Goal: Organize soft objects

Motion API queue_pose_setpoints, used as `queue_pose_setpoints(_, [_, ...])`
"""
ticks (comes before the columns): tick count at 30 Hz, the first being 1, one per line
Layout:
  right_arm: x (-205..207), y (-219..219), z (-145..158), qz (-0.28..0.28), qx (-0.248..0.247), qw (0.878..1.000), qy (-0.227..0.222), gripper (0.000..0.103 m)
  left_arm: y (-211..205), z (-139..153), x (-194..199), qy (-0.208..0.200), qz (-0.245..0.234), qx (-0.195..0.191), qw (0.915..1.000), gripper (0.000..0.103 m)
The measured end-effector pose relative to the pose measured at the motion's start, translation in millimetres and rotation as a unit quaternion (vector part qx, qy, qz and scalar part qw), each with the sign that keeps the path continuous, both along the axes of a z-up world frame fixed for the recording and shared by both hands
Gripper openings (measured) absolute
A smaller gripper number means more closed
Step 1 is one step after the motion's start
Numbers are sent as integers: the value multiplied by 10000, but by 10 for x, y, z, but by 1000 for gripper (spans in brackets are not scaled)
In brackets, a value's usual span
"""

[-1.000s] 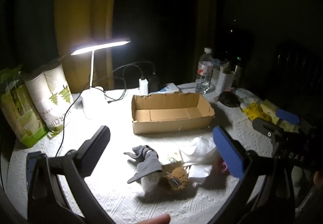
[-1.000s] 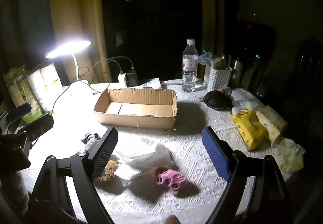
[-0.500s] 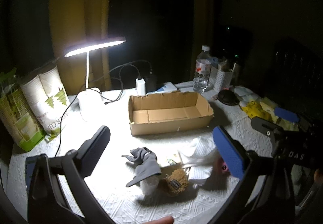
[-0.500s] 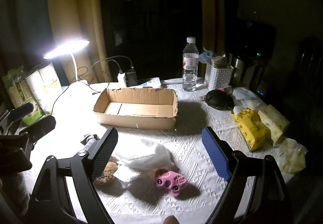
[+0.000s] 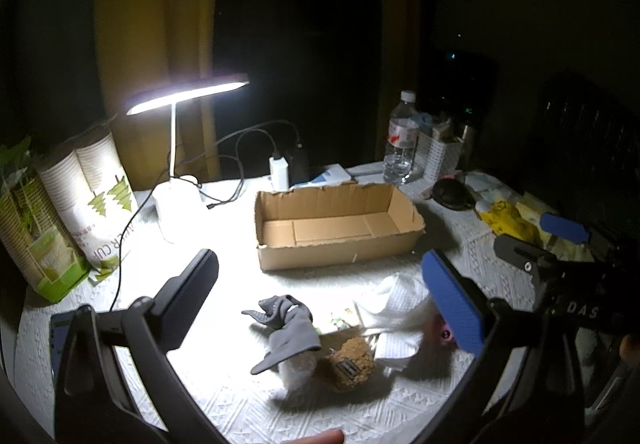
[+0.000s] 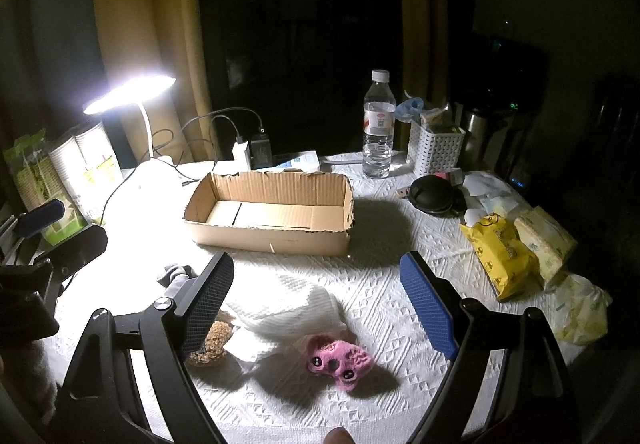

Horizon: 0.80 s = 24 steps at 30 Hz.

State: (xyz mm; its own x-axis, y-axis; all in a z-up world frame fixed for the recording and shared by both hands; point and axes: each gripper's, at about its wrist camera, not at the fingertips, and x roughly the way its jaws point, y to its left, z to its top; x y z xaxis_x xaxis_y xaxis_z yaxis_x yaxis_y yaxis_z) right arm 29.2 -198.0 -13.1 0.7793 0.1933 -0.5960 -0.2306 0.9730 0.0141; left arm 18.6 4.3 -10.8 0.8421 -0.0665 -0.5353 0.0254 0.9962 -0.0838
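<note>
One cardboard box (image 6: pixel 268 214). One grey glove (image 5: pixel 286 330). One pink plush toy (image 6: pixel 340 358). One brown fuzzy toy (image 5: pixel 352 362). One white cloth (image 6: pixel 288 308). One water bottle (image 6: pixel 378 126). One desk lamp (image 5: pixel 186 96). Two stacks of paper cups (image 5: pixel 86 196). One white basket (image 6: pixel 436 150). One yellow wipes pack (image 6: pixel 502 256).

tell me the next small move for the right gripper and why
Probably lower the right gripper onto the pink plush toy: its jaws are open and empty, the toy lies just below them, and the cardboard box beyond holds nothing yet.
</note>
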Motion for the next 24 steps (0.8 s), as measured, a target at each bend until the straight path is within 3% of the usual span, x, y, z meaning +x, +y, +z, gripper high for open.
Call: queue_pose_setpoints(24, [-53,16,69,-22,-54,10000,-33,88,16,69,-72,-85,-26,-38,10000,102])
